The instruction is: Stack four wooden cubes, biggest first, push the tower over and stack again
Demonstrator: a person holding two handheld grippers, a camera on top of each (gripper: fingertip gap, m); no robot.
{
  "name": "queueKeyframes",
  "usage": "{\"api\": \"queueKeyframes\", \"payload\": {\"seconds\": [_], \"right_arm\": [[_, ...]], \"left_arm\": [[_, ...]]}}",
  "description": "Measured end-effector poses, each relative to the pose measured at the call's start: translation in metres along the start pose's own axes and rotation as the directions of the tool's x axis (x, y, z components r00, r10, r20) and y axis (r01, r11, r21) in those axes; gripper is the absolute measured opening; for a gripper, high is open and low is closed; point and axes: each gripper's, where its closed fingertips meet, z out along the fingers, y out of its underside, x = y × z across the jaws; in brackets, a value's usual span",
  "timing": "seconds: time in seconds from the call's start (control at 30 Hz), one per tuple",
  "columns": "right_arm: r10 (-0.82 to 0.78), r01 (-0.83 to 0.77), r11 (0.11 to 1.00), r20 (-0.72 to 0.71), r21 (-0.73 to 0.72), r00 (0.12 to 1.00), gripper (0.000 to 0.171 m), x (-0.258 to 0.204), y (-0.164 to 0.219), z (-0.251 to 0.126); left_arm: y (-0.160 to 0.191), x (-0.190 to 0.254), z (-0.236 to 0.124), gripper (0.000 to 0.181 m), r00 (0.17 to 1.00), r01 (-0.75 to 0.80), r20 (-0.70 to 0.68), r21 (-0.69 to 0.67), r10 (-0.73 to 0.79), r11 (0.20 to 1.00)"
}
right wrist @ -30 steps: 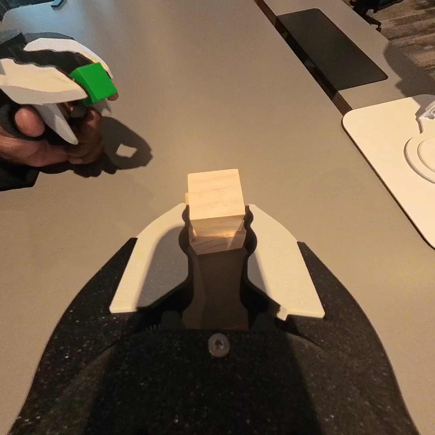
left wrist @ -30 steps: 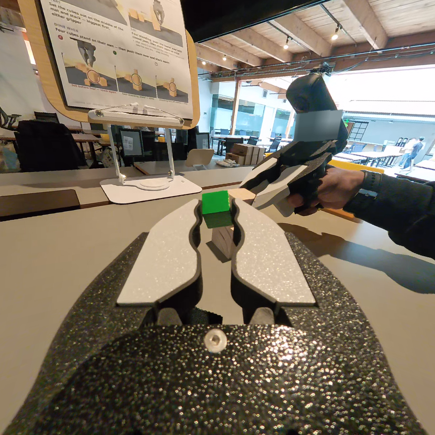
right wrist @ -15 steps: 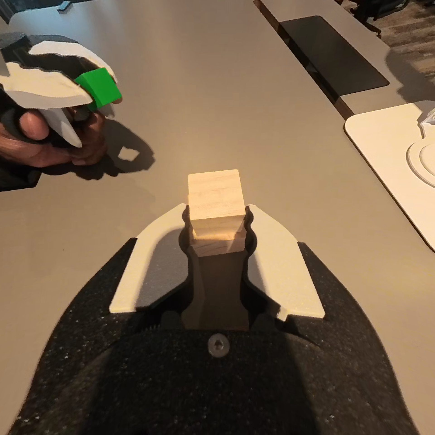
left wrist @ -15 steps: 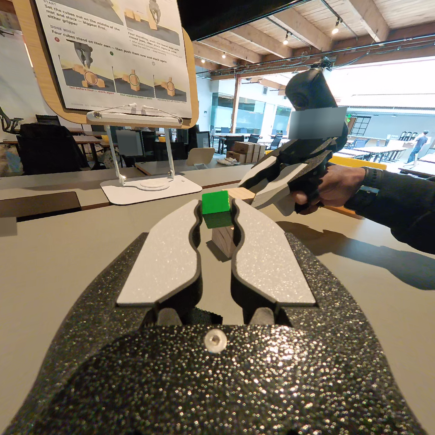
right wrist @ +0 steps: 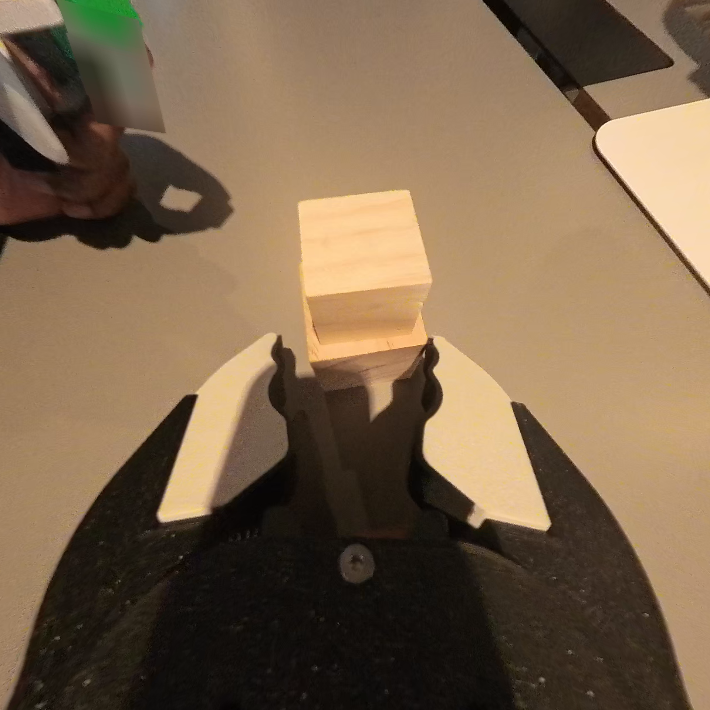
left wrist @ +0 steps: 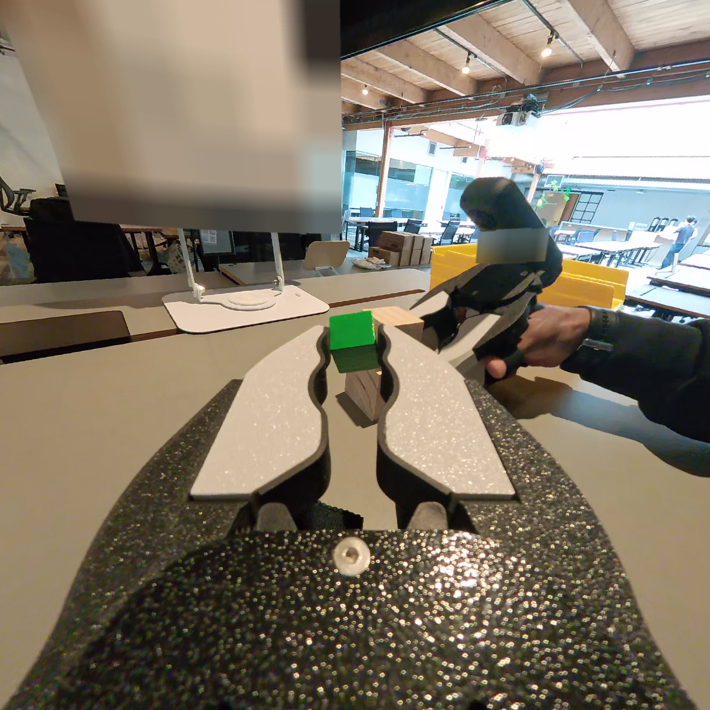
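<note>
My left gripper (left wrist: 353, 342) is shut on a small green cube (left wrist: 351, 330) and holds it above the table, just in front of the tower. The tower of plain wooden cubes (right wrist: 361, 253) stands on the grey table (right wrist: 480, 192), with the smaller top cube on a wider one (right wrist: 369, 353). My right gripper (right wrist: 355, 345) is open, with its fingers on either side of the tower's lower part and a clear gap at the left pad. In the left wrist view the tower (left wrist: 399, 322) stands behind the green cube, with the right gripper (left wrist: 442, 330) open beside it.
A white stand base (left wrist: 246, 307) sits at the back of the table and shows at the right edge of the right wrist view (right wrist: 661, 173). A dark mat (right wrist: 599, 42) lies beyond it. A yellow bin (left wrist: 588, 284) stands behind the hand (left wrist: 545, 338).
My right gripper opened and let go of the top wooden cube, which stays on the tower, then drew back a little. My left gripper keeps its hold on the green cube.
</note>
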Motion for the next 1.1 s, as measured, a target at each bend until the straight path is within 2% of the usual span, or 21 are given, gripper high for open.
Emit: {"api": "queueKeyframes", "payload": {"seconds": [0.07, 0.33, 0.47, 0.6, 0.7, 0.77, 0.8, 0.87, 0.9, 1.0, 1.07, 1.1], "right_arm": [[-0.018, 0.018, 1.0, -0.007, -0.004, 1.0, 0.058, 0.002, 0.0, 0.001], [-0.082, 0.083, 0.997, 0.096, -0.008, 0.992, 0.058, -0.001, 0.001, -0.001], [-0.069, 0.071, 0.997, 0.105, -0.012, 0.992, 0.058, -0.001, 0.002, -0.004], [0.008, -0.008, 1.0, -0.022, 0.006, 1.0, 0.076, 0.003, 0.012, -0.018], [0.063, -0.059, 0.998, -0.187, 0.028, 0.98, 0.078, 0.003, 0.031, -0.043], [0.091, -0.092, 0.996, -0.383, 0.017, 0.919, 0.071, 0.013, 0.053, -0.069], [0.105, -0.119, 0.993, -0.5, 0.005, 0.86, 0.065, 0.021, 0.066, -0.088], [0.133, -0.196, 0.981, -0.729, -0.001, 0.672, 0.056, 0.042, 0.096, -0.136], [0.162, -0.247, 0.969, -0.8, 0.018, 0.578, 0.05, 0.049, 0.109, -0.159], [0.22, -0.372, 0.926, -0.894, 0.066, 0.389, 0.051, 0.067, 0.142, -0.205], [0.185, -0.422, 0.906, -0.921, 0.024, 0.344, 0.052, 0.079, 0.157, -0.215], [0.179, -0.443, 0.897, -0.919, 0.005, 0.351, 0.049, 0.083, 0.161, -0.213]], "left_arm": [[0.0, 0.0, 0.0, 0.022, 1.0, 0.003, 0.0, 0.003, -0.003, 1.0], [0.0, 0.0, 0.0, 0.022, 1.0, 0.004, -0.004, 0.001, -0.004, 1.0], [0.001, 0.002, 0.001, 0.022, 1.0, -0.007, -0.007, -0.006, 0.006, 1.0], [0.001, 0.002, 0.001, 0.022, 1.0, -0.011, -0.008, -0.007, 0.011, 1.0], [0.002, 0.002, 0.001, 0.022, 1.0, -0.01, -0.001, -0.02, 0.01, 1.0], [0.004, 0.002, 0.001, 0.022, 1.0, -0.01, 0.007, -0.036, 0.011, 0.999], [0.006, 0.002, 0.002, 0.022, 1.0, -0.013, 0.011, -0.048, 0.014, 0.999], [0.009, 0.004, 0.004, 0.022, 0.999, -0.029, 0.014, -0.076, 0.03, 0.997], [0.011, 0.005, 0.005, 0.022, 0.999, -0.043, 0.015, -0.092, 0.045, 0.995], [0.02, 0.011, 0.011, 0.022, 0.994, -0.108, 0.005, -0.151, 0.11, 0.983], [0.026, 0.018, 0.014, 0.022, 0.985, -0.169, -0.009, -0.189, 0.17, 0.967], [0.029, 0.021, 0.015, 0.022, 0.979, -0.202, -0.018, -0.205, 0.203, 0.958]]}}
